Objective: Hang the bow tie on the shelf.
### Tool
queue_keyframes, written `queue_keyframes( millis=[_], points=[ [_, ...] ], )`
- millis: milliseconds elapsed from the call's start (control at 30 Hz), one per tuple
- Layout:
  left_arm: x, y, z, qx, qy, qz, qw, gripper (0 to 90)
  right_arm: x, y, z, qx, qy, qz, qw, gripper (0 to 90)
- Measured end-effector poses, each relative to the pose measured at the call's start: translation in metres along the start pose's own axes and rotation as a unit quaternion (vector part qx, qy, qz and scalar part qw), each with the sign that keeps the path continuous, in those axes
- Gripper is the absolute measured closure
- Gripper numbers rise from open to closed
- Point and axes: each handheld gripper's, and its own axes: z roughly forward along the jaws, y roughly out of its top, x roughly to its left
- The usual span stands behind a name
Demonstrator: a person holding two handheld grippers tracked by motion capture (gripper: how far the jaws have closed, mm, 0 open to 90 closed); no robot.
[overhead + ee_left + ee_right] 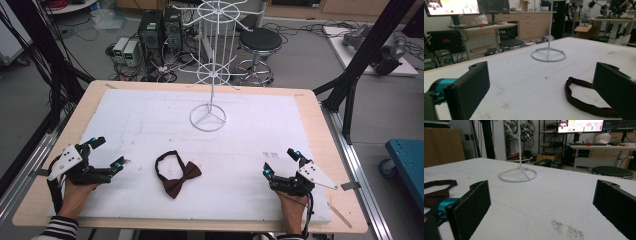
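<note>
In the high view, the dark brown bow tie (176, 175) lay flat on the white foam board (150, 120), in front of the white wire stand (208, 118). The left gripper (111, 154) rested left of the bow tie, jaws apart and empty; the right gripper (280, 161) rested right of it, likewise spread.

In the left gripper view, the tie's strap (584, 100) curved beside the right-hand jaw.

In the right gripper view, the bow tie (436, 191) lay beyond the left-hand jaw, nothing between the pads.

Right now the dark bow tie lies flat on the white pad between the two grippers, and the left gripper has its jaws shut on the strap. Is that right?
Not quite. The bow tie does lie flat on the white pad between the two grippers, but the left gripper has its jaws wide open and clear of the strap, as the left gripper view shows.
</note>
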Motion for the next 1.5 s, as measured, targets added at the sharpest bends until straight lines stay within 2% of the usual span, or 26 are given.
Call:
queue_keyframes(
  millis=[200,333,467,533,633,767,867,967,1000,1267,1300,1333,1433,1500],
  points=[
    [-0.004,0.018,0.006,0.031,-0.039,0.0,0.9988,1.7,0.0,0.0,0.0,-0.001,-0.001,-0.002,1.0,0.7],
    [-0.006,0.03,0.011,0.054,-0.047,0.004,0.9974,1.7,0.0,0.0,0.0,0.0,-0.001,-0.004,1.0,0.7],
    [-0.011,0.041,0.017,0.075,-0.072,0.007,0.9946,1.7,0.0,0.0,0.0,-0.001,-0.001,-0.002,1.0,0.7],
    [-0.014,0.045,0.021,0.089,-0.087,0.019,0.9921,1.7,0.0,0.0,0.0,-0.001,-0.001,-0.002,1.0,0.7],
    [-0.019,0.048,0.027,0.111,-0.107,0.027,0.9877,1.7,0.0,0.0,0.0,-0.001,-0.001,-0.001,1.0,0.7],
    [-0.027,0.051,0.036,0.139,-0.122,0.04,0.9819,1.7,0.0,0.0,0.0,-0.001,-0.001,-0.002,1.0,0.7],
    [-0.033,0.054,0.042,0.152,-0.13,0.047,0.9786,1.7,0.0,0.0,0.0,-0.001,-0.002,0.0,1.0,0.7],
    [-0.041,0.055,0.049,0.171,-0.14,0.055,0.9737,1.7,0.0,0.0,0.0,-0.001,-0.001,0.0,1.0,0.7],
    [-0.043,0.055,0.051,0.18,-0.145,0.061,0.9711,1.7,0.0,0.0,0.0,-0.002,-0.001,0.0,1.0,0.7],
    [-0.062,0.055,0.069,0.228,-0.167,0.083,0.9557,1.7,-0.001,0.0,0.0,-0.004,-0.003,0.001,1.0,0.7],
    [-0.064,0.055,0.072,0.235,-0.171,0.088,0.9529,1.7,-0.001,0.0,0.0,-0.005,-0.003,0.002,1.0,0.7],
    [-0.066,0.056,0.074,0.238,-0.173,0.09,0.9515,1.7,-0.001,0.0,0.0,-0.004,-0.003,0.001,1.0,0.7],
    [-0.071,0.058,0.081,0.256,-0.181,0.103,0.9439,1.7,0.0,0.0,0.0,-0.005,-0.004,0.001,1.0,0.7],
    [-0.074,0.059,0.085,0.266,-0.184,0.104,0.9406,1.7,0.0,0.0,0.0,-0.005,-0.004,0.001,1.0,0.7]
  ],
)
